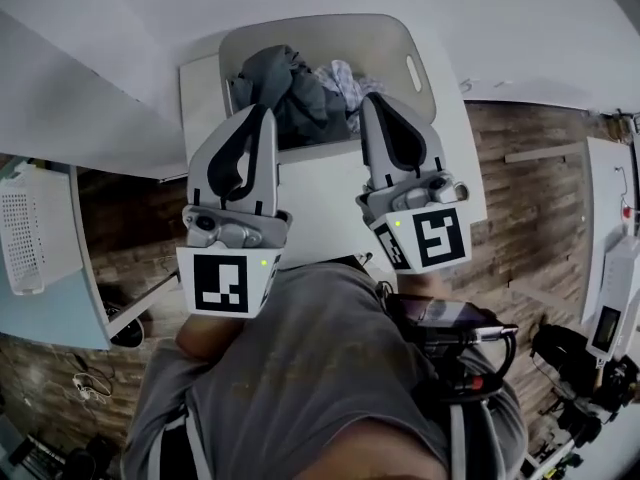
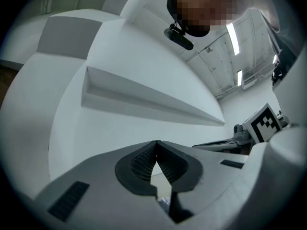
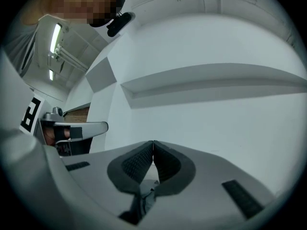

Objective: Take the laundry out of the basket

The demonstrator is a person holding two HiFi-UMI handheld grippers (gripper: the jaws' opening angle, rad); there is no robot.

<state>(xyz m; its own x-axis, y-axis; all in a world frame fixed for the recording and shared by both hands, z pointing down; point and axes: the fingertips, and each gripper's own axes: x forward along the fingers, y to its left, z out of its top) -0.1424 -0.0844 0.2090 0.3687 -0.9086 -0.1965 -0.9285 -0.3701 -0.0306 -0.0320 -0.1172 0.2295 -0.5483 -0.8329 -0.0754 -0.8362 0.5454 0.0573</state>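
Left gripper point(image 1: 262, 114): jaws pressed together, nothing between the ribbed pads. It is held above the white table point(image 1: 320, 203), tips pointing toward the basket.
Right gripper point(image 1: 371, 102): jaws likewise together and empty, held beside the left one, with its tips over the basket's near rim.
Basket point(image 1: 330, 34): pale tub with a slot handle on its right wall, standing at the far end of the table, close to the white wall.
Laundry point(image 1: 285, 88): all inside the basket. A dark grey garment is heaped at the left and centre, rising above the rim.
Patterned cloth point(image 1: 340, 76): light, bunched just right of the grey garment and touching it.
Contact: neither gripper touches the laundry.
Floor point(image 1: 530, 198): wood planks on both sides of the table.
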